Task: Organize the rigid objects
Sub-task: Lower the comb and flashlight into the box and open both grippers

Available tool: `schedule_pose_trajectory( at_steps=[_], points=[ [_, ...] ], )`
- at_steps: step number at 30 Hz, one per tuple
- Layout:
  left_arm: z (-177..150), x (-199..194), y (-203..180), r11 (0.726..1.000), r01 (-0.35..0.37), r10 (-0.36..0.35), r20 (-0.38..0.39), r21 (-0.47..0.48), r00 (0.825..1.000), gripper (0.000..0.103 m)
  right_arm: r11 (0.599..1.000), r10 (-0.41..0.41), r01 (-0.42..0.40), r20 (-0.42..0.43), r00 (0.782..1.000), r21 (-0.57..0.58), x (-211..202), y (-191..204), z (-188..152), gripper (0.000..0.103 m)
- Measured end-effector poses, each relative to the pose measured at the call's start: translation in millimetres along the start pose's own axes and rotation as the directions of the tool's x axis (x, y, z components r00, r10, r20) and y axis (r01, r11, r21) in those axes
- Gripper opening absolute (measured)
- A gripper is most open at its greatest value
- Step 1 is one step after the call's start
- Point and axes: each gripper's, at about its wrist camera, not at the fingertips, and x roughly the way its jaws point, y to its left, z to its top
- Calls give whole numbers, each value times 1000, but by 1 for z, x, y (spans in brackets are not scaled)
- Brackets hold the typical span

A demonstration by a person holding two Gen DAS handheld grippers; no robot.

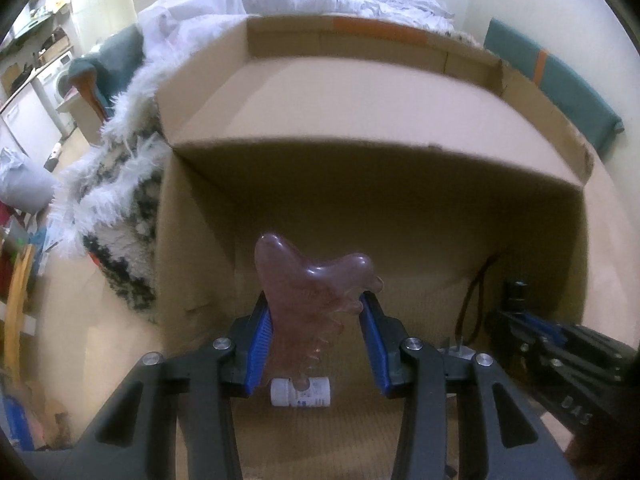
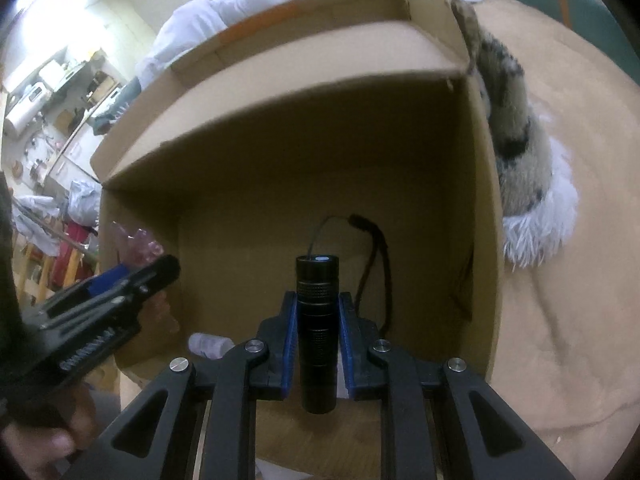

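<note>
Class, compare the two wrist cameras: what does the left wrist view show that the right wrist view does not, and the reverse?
Only the left wrist view shows the whole pink scraper clamped in the left gripper. Only the right wrist view shows the full black flashlight gripped by the right gripper, and a kitchen area at far left. Both show the open cardboard box, the small white bottle lying inside it, and a dark cord.

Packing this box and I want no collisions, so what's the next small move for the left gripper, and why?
Probably lower the pink stone comb deeper into the cardboard box, left of the white bottle. The left gripper holds it above the floor, and the right gripper with the flashlight fills the right side.
</note>
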Motion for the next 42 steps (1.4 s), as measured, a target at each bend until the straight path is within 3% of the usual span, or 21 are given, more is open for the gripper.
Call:
schedule_pose_trajectory(
  at_steps=[9, 13, 25, 32, 34, 35, 39, 42],
  points=[
    [-9, 21, -6, 999, -43, 45, -35, 32, 998, 39, 999, -1, 3, -70, 998, 40, 14, -4, -1, 21],
    [-13, 28, -6, 999, -29, 31, -62, 27, 998, 39, 998, 12, -9, -67, 998, 55, 15, -7, -1, 21],
    [-16, 38, -22, 995, -69, 74, -72, 69, 995, 39, 997, 19, -12, -85, 996, 73, 18, -9, 4, 21],
    [-9, 38, -29, 990, -109, 117, -83, 91, 990, 41, 995, 45, -40, -50, 998, 95, 9, -13, 9, 21],
    [-7, 36, -33, 991, -100, 108, -86, 93, 990, 63, 995, 50, -47, -30, 998, 93, 4, -12, 11, 27],
    [-7, 35, -34, 991, -97, 105, -84, 90, 991, 67, 994, 58, -56, -16, 998, 94, 1, -13, 12, 37],
    [-7, 27, -38, 992, -94, 100, -76, 83, 992, 70, 988, 115, -117, 33, 993, 96, -12, -11, 15, 71],
    [-8, 24, -40, 992, -90, 97, -88, 86, 991, 70, 990, 115, -120, 69, 991, 69, -20, -6, 16, 82]
  ],
)
